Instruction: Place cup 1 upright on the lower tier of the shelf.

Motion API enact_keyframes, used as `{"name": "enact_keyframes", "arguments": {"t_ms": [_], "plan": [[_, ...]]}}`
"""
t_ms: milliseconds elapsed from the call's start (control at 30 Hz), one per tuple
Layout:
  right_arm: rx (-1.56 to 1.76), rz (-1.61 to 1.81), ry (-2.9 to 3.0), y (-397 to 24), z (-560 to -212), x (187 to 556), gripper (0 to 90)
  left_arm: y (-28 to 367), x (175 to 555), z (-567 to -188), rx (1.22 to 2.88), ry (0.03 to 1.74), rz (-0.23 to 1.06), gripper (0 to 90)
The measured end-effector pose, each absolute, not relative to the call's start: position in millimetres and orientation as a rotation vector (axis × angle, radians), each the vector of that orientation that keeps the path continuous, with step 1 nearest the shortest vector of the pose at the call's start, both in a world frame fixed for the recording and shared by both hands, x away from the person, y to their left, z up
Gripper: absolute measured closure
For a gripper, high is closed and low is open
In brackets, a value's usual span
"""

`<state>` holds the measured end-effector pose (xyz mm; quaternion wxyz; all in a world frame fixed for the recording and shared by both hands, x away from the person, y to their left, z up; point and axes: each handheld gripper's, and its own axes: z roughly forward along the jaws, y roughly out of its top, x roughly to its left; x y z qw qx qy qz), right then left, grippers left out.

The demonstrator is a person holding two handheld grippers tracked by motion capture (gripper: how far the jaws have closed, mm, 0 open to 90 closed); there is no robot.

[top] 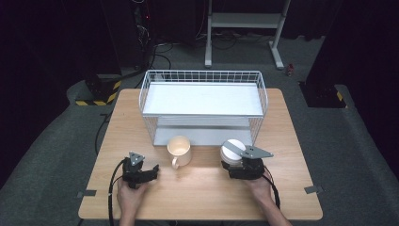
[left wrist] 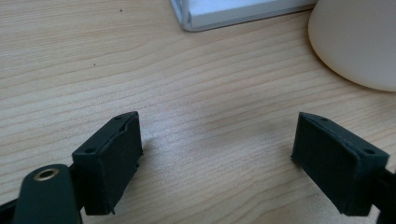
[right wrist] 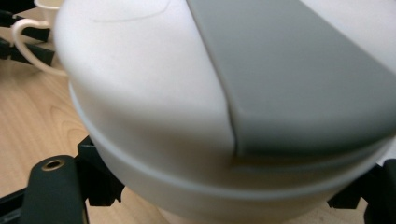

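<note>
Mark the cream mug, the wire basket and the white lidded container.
cream mug (top: 179, 149), high view, on its side wall.
wire basket (top: 203, 72), high view, on its back rim.
white lidded container (top: 231, 149), high view, on its lid.

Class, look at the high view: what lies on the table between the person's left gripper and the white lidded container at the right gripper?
In the high view, a cream mug stands between the left gripper and the white container, handle toward the person.
</note>
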<state>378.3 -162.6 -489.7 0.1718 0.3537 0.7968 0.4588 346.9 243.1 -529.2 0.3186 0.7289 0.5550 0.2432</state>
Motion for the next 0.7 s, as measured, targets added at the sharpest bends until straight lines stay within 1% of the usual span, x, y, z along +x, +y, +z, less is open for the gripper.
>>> {"name": "enact_keyframes", "arguments": {"t_ms": [300, 700], "plan": [[1.055, 1.304, 2.216, -162, -484, 396, 18.9, 243, 347, -529, 1.918, 1.462, 0.649, 16.6], [1.040, 1.282, 2.202, -155, -473, 413, 18.9, 243, 347, -529, 1.917, 1.463, 0.649, 16.7]]}}
